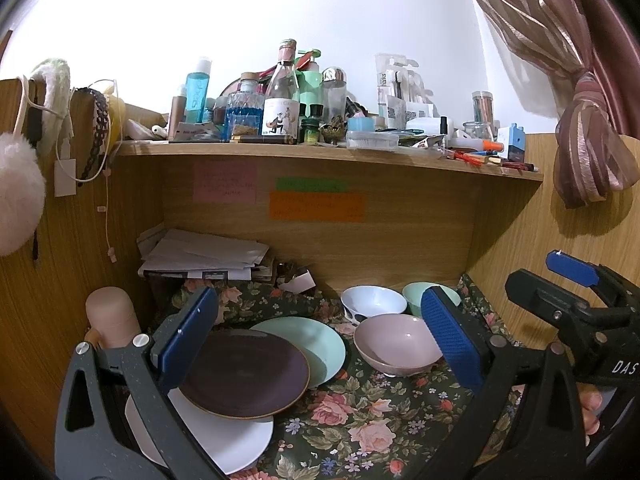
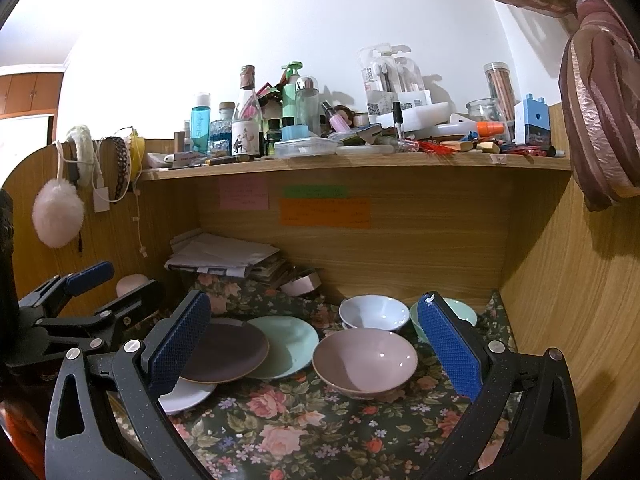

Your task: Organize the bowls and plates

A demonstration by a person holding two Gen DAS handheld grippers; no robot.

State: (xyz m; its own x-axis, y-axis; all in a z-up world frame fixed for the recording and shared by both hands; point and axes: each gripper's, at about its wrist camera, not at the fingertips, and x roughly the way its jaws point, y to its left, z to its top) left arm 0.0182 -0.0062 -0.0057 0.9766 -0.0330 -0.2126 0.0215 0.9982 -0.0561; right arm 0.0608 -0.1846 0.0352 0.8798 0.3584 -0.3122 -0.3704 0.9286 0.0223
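the bench, covered by a dark floral cloth, extends ahead of both hand-held grippers beneath a cluttered wooden shelf. the left hand-held gripper is released, fingers wide apart and grasping nothing; the right hand-held gripper is likewise released and empty.

three overlapping plates lie ahead of the left hand-held gripper, toward its left finger. the white plate is nearest and lowest. the dark purple plate rests on it and partly on the mint green plate, which lies farthest back.

the bowls sit ahead of the right hand-held gripper, between its fingers. the pink bowl is nearest, upright and empty. the white bowl stands just behind it. the mint green bowl stands beside the white bowl, partly hidden behind the right finger.
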